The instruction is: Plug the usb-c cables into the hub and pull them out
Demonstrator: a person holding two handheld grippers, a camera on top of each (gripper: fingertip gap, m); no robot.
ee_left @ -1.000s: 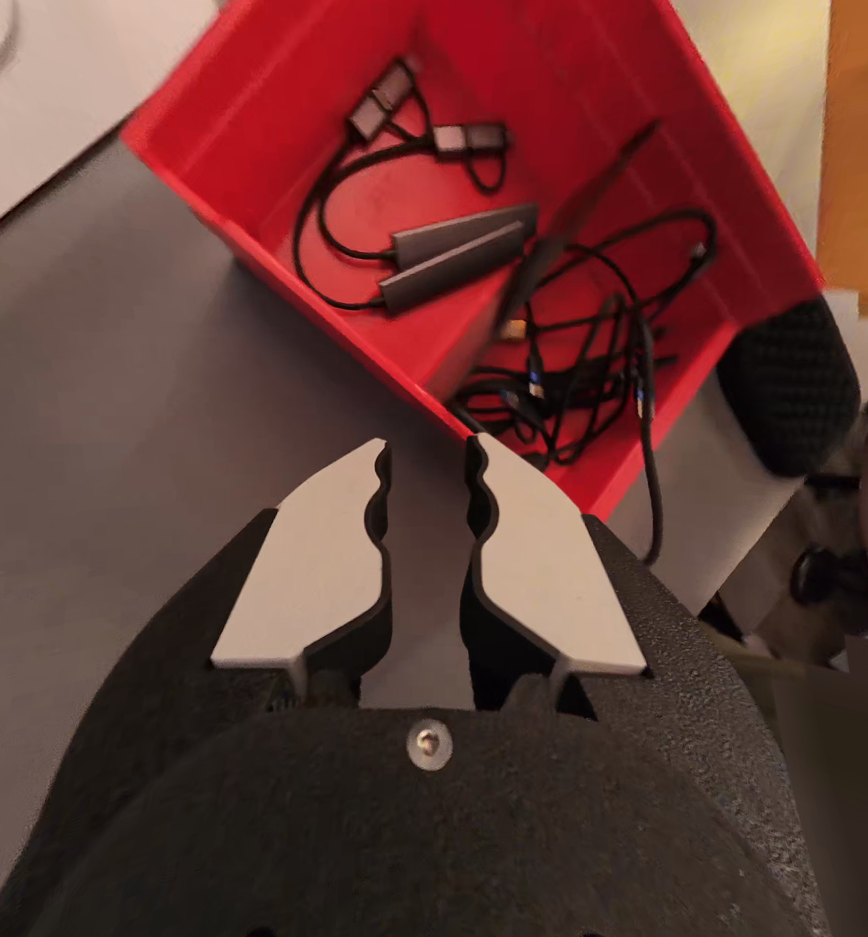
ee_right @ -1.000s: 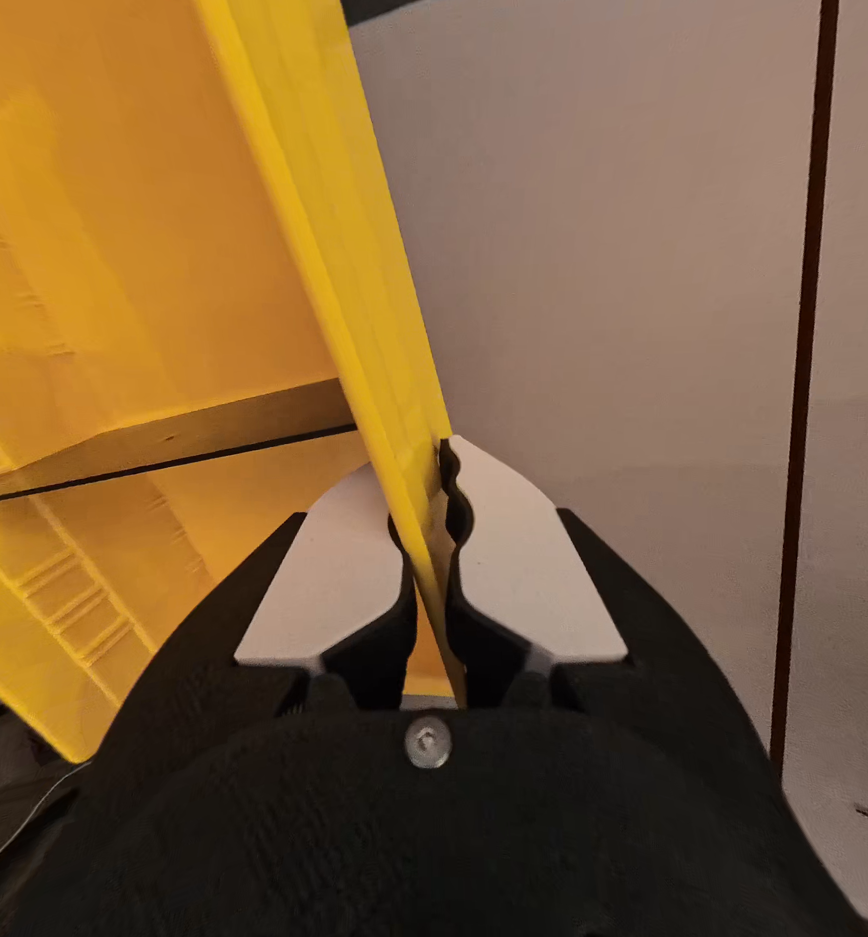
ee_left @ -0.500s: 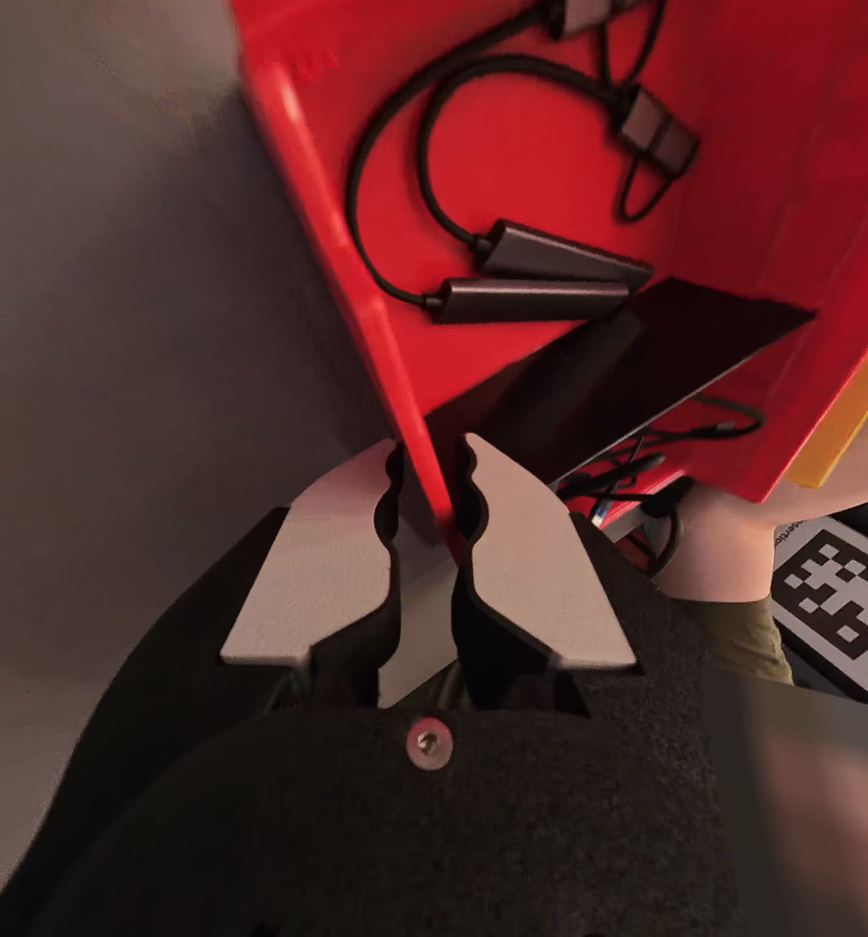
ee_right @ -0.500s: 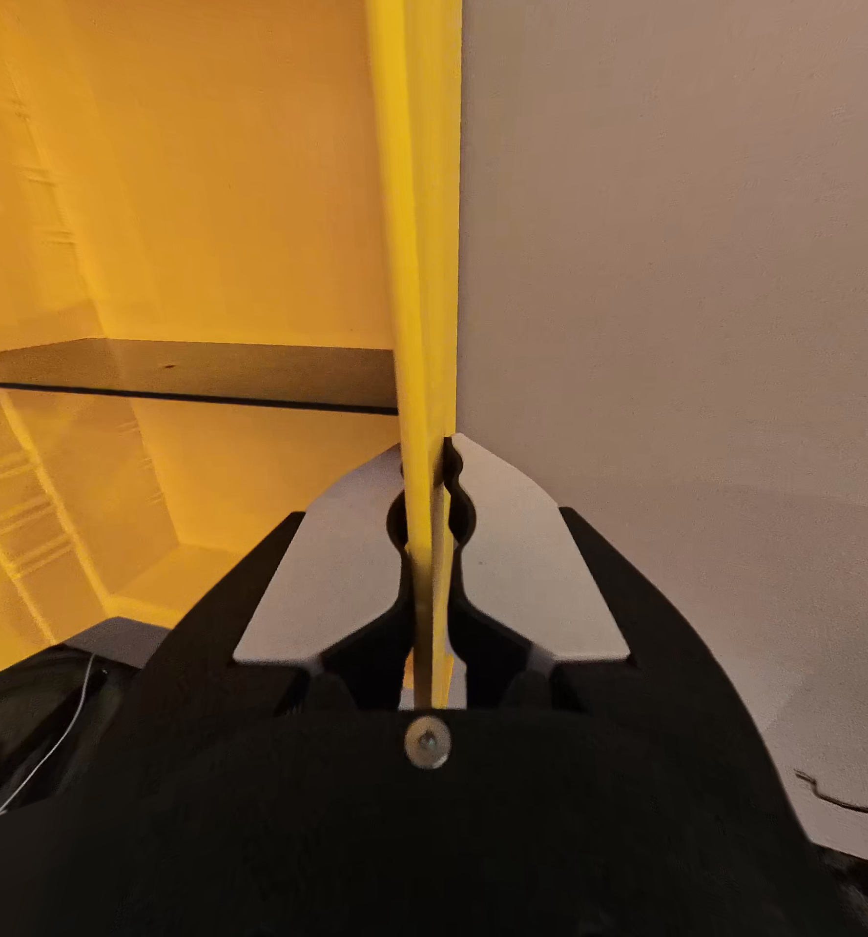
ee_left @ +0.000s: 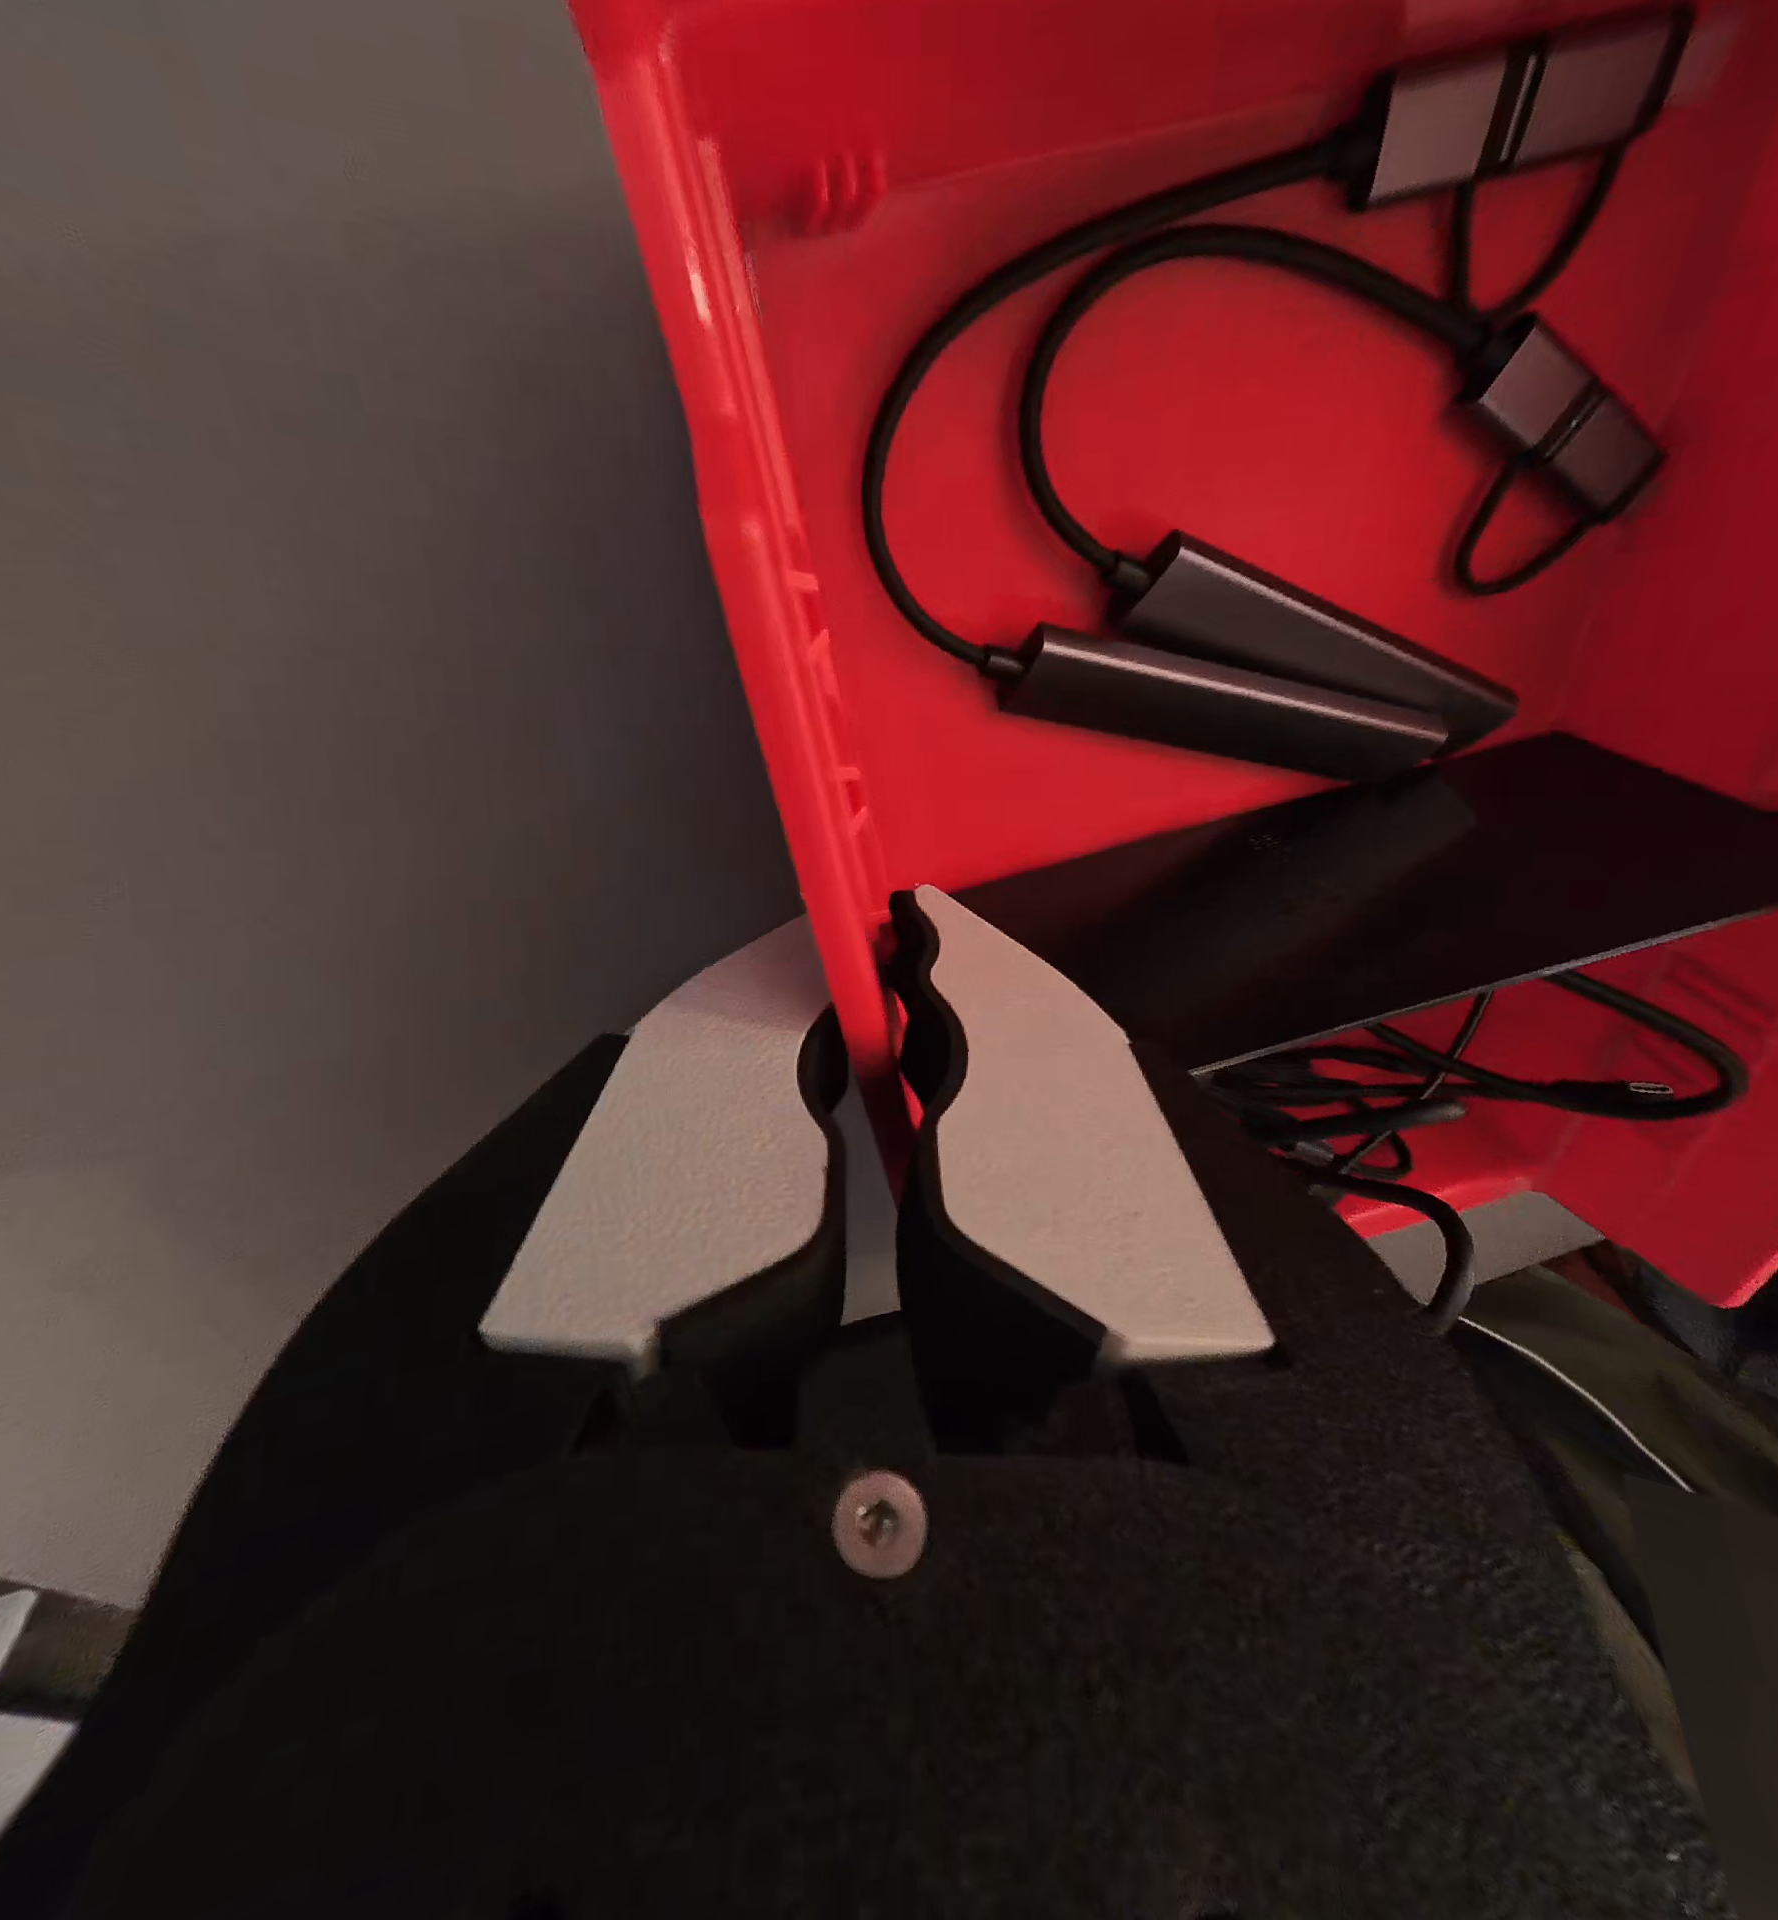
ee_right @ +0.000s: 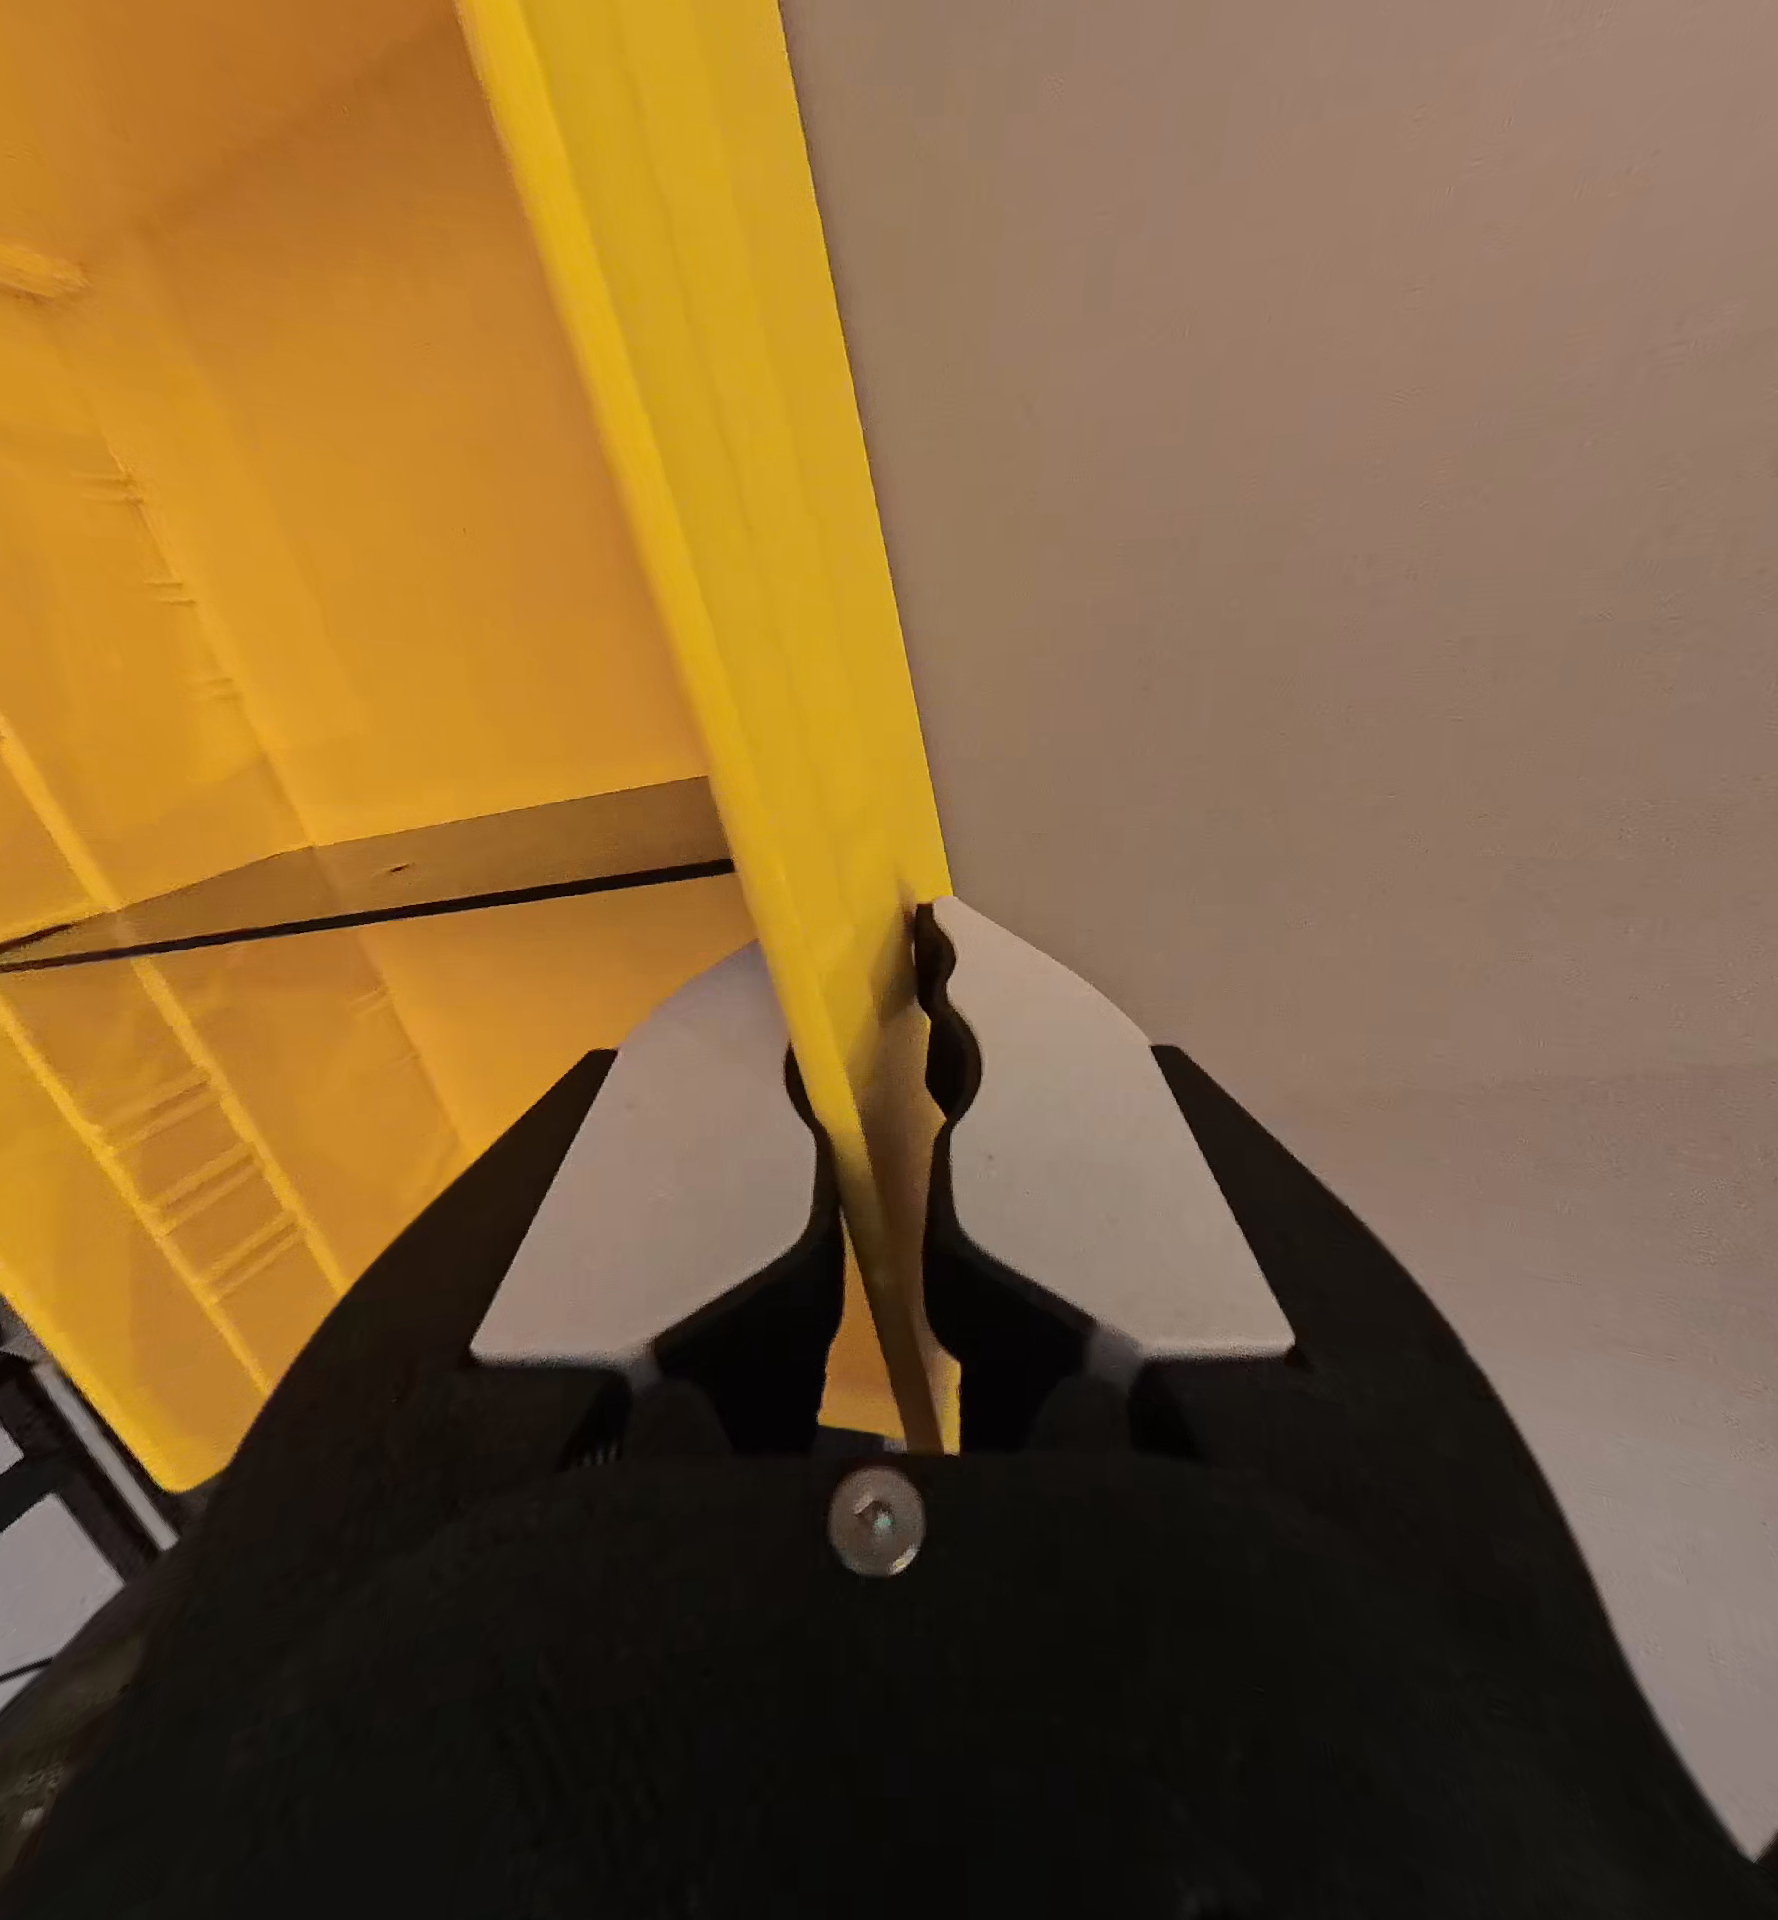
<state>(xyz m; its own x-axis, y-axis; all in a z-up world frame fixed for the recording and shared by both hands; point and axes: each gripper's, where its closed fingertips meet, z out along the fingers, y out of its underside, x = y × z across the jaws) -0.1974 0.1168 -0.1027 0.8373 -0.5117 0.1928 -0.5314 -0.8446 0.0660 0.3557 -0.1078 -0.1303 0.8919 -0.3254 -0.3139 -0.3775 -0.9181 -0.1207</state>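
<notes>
now clamped, left gripper (ee_left: 869, 997) pinches red bin (ee_left: 760, 540).

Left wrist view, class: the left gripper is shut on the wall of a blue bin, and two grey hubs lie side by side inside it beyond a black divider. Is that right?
Not quite. The bin is red, not blue, as the left wrist view shows. The rest holds: the left gripper is shut on its wall, and two grey hubs lie side by side beyond the black divider.
</notes>
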